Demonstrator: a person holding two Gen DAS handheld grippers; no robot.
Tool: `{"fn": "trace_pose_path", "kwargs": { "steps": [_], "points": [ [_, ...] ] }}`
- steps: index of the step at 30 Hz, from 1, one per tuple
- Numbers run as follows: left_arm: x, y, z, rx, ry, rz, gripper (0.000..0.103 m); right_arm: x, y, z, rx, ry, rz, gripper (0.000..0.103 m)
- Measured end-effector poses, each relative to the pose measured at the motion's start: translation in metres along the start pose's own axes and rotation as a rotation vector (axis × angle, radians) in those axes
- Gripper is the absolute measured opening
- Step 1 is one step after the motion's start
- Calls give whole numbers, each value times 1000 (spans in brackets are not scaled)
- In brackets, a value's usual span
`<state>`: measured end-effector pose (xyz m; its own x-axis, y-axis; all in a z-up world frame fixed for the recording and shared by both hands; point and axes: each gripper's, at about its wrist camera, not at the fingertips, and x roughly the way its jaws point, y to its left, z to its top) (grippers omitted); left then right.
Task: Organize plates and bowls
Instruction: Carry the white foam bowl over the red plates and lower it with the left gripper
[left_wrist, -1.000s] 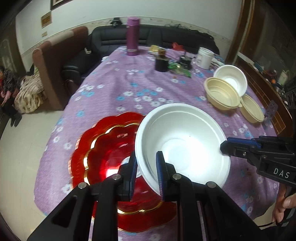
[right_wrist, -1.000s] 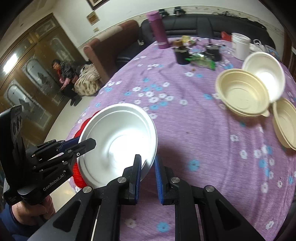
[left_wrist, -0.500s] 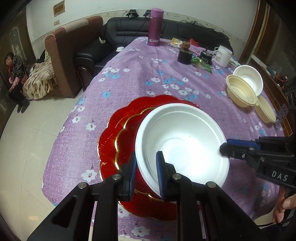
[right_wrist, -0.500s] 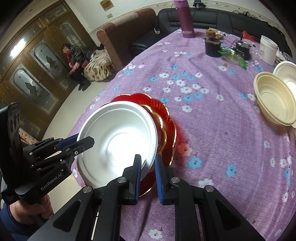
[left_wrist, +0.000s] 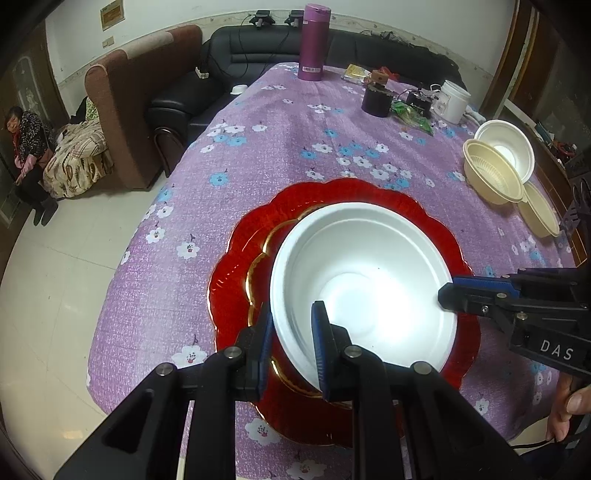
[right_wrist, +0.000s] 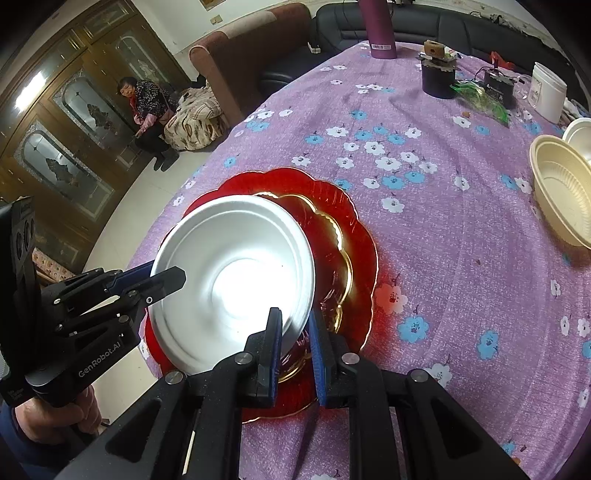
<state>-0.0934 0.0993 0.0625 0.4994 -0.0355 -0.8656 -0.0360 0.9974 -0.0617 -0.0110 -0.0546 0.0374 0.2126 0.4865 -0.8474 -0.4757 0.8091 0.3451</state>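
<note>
While you hold the white foam bowl (left_wrist: 364, 291) over the stack of red scalloped plates (left_wrist: 332, 206), both grippers pinch its rim from opposite sides: left gripper (left_wrist: 291, 347) at the near left rim, right gripper (right_wrist: 295, 347) at the right rim.

- Each pair of fingers is nearly closed, with thin foam wall between the pads. The rim could crease or tear if you squeeze harder or pull the hands apart.
- Bowl sits tilted, and whether its base touches the plates cannot be told. Letting one side go first would likely tip it off-centre.
- Red plates overlap unevenly; a bowl set on the raised gold edge (right_wrist: 343, 243) may rock or slide.
- Plate stack lies near the edge of the purple floral tablecloth (left_wrist: 295, 147); a sideways nudge could push it toward the floor.
- Cream bowls (left_wrist: 493, 177) sit well apart, no collision risk.
</note>
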Motion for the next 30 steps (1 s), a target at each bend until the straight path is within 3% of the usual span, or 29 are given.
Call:
{"fn": "trace_pose_path", "kwargs": {
  "steps": [12, 20, 30],
  "points": [
    [6, 3, 1, 7, 10, -2, 18, 6, -2, 0, 23, 7, -1, 18],
    [-2, 0, 3, 23, -29, 56, 28, 2, -1, 0, 18, -1, 3, 18],
    [-27, -19, 9, 94, -140, 171, 38, -19, -4, -1, 15, -53, 15, 20]
  ]
}}
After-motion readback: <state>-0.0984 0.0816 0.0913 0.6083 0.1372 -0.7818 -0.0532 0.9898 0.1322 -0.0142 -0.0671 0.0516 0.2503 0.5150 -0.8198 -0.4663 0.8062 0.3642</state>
